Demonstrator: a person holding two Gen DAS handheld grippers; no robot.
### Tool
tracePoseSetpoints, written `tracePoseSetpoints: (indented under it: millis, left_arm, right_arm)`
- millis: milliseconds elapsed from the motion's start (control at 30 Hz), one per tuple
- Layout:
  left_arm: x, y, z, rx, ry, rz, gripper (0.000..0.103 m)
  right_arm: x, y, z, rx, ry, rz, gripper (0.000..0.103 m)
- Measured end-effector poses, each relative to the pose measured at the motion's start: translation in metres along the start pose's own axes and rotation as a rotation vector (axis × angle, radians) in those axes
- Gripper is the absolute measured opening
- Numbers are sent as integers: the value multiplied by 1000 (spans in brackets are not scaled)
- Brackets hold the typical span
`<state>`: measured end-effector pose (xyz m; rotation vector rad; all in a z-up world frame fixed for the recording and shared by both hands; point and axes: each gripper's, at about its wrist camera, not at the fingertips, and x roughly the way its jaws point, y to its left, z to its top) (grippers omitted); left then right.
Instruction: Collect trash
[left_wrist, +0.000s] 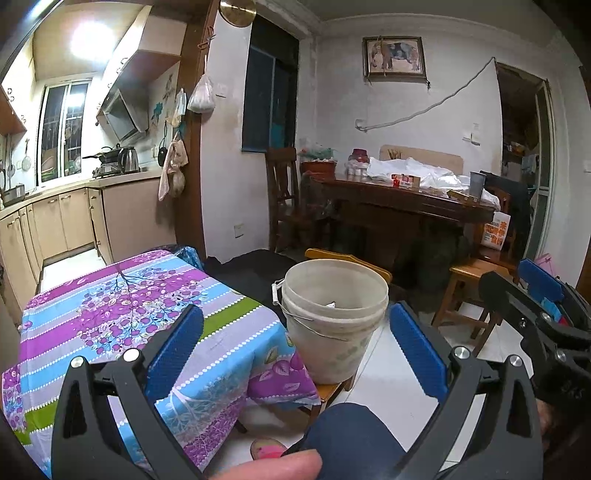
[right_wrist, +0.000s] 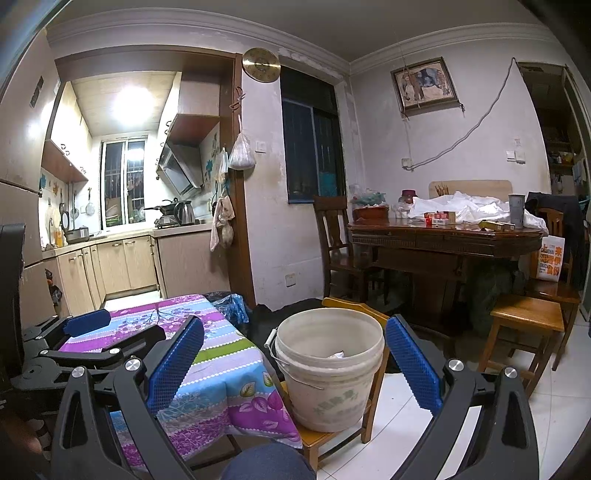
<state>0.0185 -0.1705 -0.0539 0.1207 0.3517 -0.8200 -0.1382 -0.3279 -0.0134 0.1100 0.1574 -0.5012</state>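
Left wrist: left gripper (left_wrist: 295, 343) spread wide, gripping nothing; white bucket (left_wrist: 334, 317) dead ahead at 12 on a wooden chair (left_wrist: 328, 391) mostly hidden behind it, contents reduced to a pale scrap (left_wrist: 330, 305). Right wrist: right gripper (right_wrist: 295, 362) equally wide, empty; bucket at 12, floral tablecloth (right_wrist: 221, 365) at 9, chair mostly hidden.
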Motion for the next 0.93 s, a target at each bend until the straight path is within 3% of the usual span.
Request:
tracePoseSetpoints:
  millis: [933]
  left_arm:
    - [4,-5,-2,-12,36,1,97]
  right_arm:
    - [5,-4,-6,0,17,-1,98]
